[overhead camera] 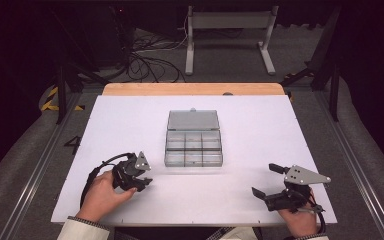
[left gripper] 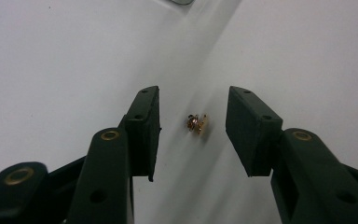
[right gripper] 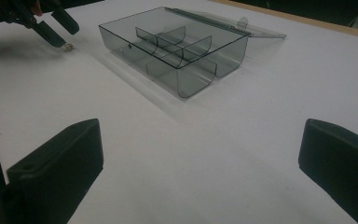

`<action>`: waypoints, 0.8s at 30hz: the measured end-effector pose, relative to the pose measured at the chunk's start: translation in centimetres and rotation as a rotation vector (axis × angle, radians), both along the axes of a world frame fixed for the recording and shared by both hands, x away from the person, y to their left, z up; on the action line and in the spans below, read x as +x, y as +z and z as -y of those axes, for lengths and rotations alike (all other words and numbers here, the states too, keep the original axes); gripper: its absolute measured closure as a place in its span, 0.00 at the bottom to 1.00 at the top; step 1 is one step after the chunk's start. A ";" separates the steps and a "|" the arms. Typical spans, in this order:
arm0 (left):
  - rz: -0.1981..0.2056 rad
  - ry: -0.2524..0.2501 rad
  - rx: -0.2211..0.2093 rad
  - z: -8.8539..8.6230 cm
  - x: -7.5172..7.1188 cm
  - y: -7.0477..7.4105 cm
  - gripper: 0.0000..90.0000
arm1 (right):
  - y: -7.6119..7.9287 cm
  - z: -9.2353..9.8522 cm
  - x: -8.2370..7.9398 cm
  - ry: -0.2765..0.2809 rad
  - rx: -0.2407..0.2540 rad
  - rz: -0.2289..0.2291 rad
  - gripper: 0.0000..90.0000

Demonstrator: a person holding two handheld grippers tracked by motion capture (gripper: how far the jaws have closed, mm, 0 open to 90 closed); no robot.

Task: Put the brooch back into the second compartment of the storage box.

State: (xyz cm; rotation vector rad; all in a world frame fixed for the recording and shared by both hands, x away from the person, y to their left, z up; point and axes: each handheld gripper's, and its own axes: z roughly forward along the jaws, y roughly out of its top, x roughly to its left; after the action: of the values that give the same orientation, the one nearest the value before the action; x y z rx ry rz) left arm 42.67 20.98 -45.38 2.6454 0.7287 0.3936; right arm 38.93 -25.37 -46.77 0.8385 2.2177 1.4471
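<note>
Jaws of the left gripper [left gripper: 193, 128] stand parted with nothing between them but air, straddling a tiny gold-coloured metal piece [left gripper: 196, 124] that lies on the white table [overhead camera: 130, 120]; the gap looks set just wide enough to close on it, so a pick-up seems to be the step in hand. What the piece is, I cannot tell. Beyond it sits a clear compartment box [overhead camera: 193, 145], its lid [overhead camera: 192, 120] folded back flat, probably so a small part can be dropped straight into a cell. Off to the side, the right gripper [overhead camera: 267, 180] hangs wide open and empty near the table's near edge, well apart from the box, seemingly kept out of the way
</note>
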 end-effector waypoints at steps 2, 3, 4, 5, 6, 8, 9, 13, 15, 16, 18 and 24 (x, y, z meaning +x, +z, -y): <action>-0.006 -0.003 0.006 0.0 0.1 -0.2 0.64 | 0.0 0.0 0.0 -0.001 -0.001 -0.002 0.01; -0.004 -0.005 0.011 0.1 0.1 -0.2 0.65 | 0.0 0.0 0.0 -0.001 -0.001 -0.002 0.01; -0.010 -0.007 0.011 0.1 0.2 -0.2 0.66 | 0.0 0.0 0.0 0.000 -0.003 -0.001 0.01; -0.014 -0.003 0.019 0.1 0.2 -0.3 0.67 | 0.0 0.0 0.0 0.000 -0.003 -0.001 0.01; -0.015 -0.001 0.019 0.1 0.2 -0.3 0.68 | 0.0 0.0 0.0 -0.001 -0.004 -0.001 0.01; -0.022 -0.005 0.026 0.2 0.3 -0.4 0.70 | 0.0 0.0 0.0 -0.001 -0.003 -0.002 0.01; -0.023 0.000 0.026 0.2 0.3 -0.5 0.71 | 0.0 0.0 0.0 0.000 -0.004 -0.002 0.01; -0.031 0.000 0.036 0.3 0.5 -0.6 0.74 | 0.0 0.0 0.0 0.000 -0.005 -0.002 0.01; -0.030 0.001 0.038 0.3 0.5 -0.6 0.75 | 0.0 0.0 0.0 -0.001 -0.006 -0.001 0.01; -0.029 0.000 0.039 0.3 0.5 -0.6 0.76 | 0.0 0.0 0.0 -0.002 -0.006 0.000 0.01; -0.035 0.001 0.043 0.4 0.5 -0.6 0.78 | 0.0 0.0 0.0 0.000 -0.007 0.001 0.01; -0.055 -0.003 0.046 0.4 0.6 -0.7 0.86 | 0.0 0.0 0.0 0.001 -0.007 0.000 0.01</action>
State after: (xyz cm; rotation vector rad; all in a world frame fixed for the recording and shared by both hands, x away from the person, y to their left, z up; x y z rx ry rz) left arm 43.26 20.55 -46.12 2.7101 0.7408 0.3425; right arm 38.91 -25.35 -46.79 0.8346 2.2223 1.4393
